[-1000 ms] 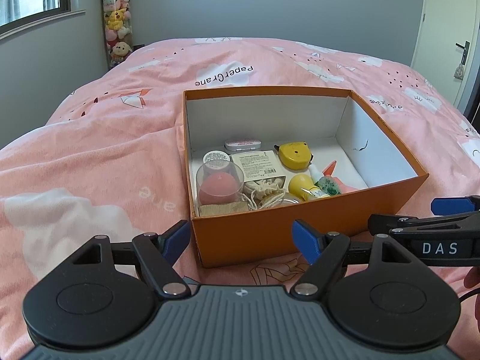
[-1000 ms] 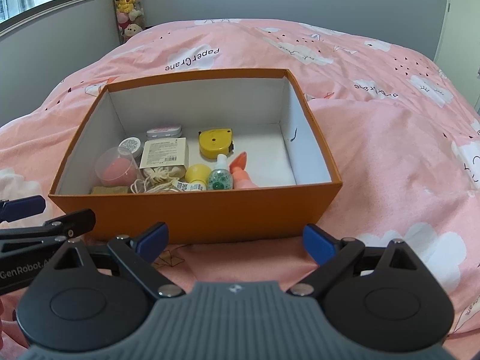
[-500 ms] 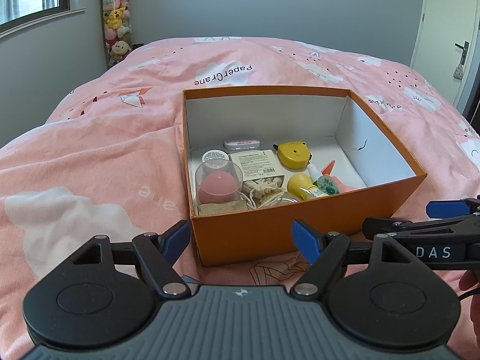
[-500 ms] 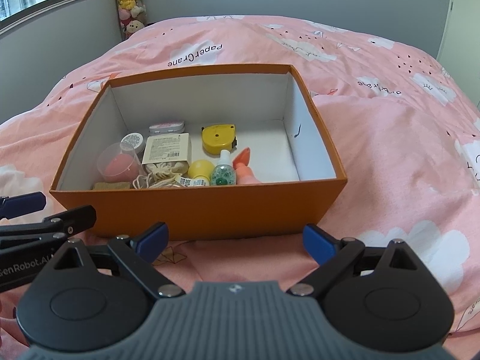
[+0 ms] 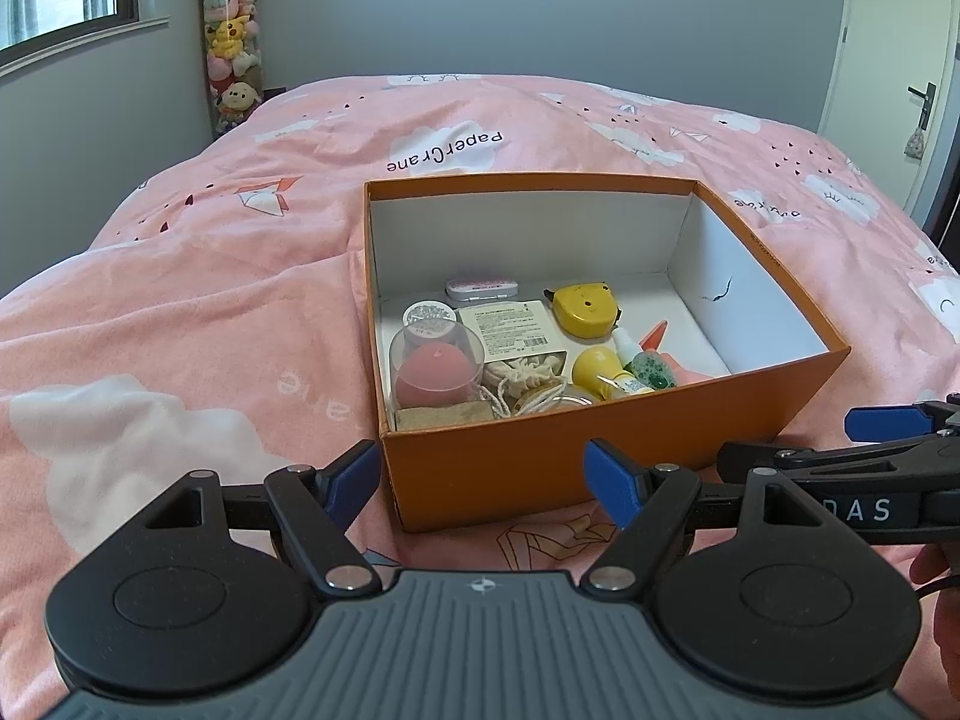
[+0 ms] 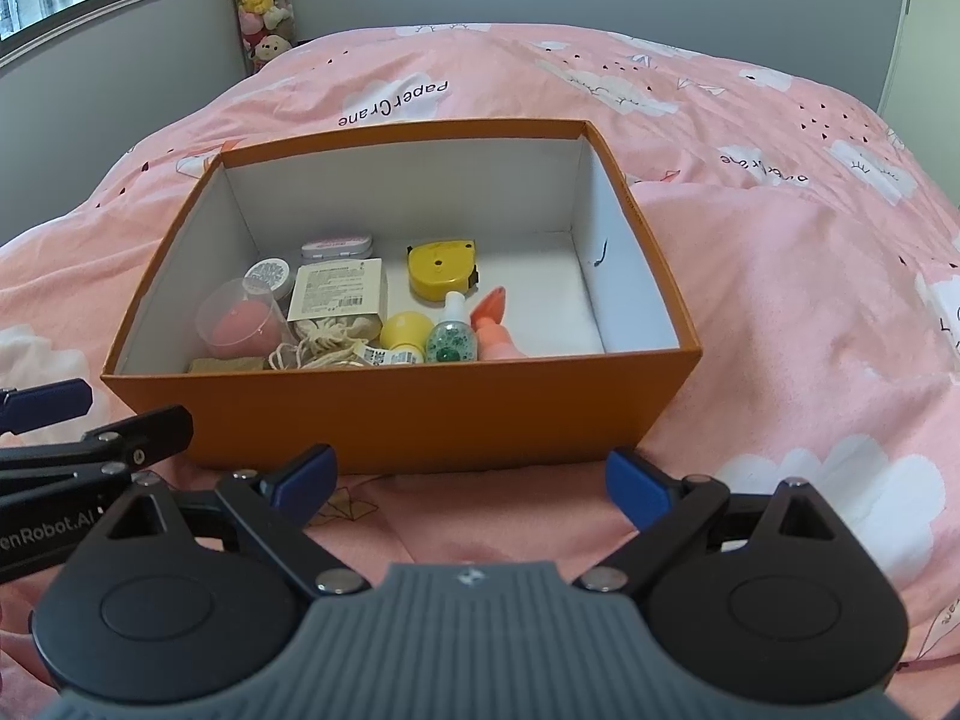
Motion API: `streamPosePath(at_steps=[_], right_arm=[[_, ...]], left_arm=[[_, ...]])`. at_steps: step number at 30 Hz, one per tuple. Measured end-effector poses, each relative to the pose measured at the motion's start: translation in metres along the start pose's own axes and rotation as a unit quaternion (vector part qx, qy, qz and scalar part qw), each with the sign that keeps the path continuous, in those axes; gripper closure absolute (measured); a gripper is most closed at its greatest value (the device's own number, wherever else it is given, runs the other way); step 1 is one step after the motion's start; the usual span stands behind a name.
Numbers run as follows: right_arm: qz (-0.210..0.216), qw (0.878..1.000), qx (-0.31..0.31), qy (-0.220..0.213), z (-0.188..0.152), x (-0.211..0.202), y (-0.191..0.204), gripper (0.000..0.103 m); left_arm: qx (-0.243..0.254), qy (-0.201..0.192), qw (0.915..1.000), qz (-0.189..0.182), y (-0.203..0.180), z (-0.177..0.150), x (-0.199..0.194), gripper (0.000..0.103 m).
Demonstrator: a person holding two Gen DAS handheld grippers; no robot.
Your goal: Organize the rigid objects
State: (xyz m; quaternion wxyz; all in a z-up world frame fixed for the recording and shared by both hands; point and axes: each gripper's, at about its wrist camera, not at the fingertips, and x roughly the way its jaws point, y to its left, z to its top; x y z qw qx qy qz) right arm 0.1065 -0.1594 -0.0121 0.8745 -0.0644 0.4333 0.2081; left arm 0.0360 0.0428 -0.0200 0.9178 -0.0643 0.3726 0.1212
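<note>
On the pink bed [image 5: 180,300], the orange box [image 5: 540,456] sits just beyond both grippers' released, empty jaws.

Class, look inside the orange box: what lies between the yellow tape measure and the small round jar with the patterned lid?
A flat packet with a printed label lies between the yellow tape measure and the small round jar, clearest in the right wrist view.

The left gripper [image 5: 482,477] and the right gripper [image 6: 470,482] hover side by side, level, both with blue-tipped fingers [image 5: 612,483] spread wide and nothing between them. Part of a hand [image 5: 939,600] shows behind the right gripper.
</note>
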Motion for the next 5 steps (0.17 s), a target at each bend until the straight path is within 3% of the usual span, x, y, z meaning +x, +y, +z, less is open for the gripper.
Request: streamPosePath(at_steps=[5], right_arm=[[0.001, 1.0, 0.0, 0.001, 0.0001, 0.0003, -0.0003, 0.008]], left_arm=[[0.0, 0.001, 1.0, 0.001, -0.0011, -0.0003, -0.001, 0.012]])
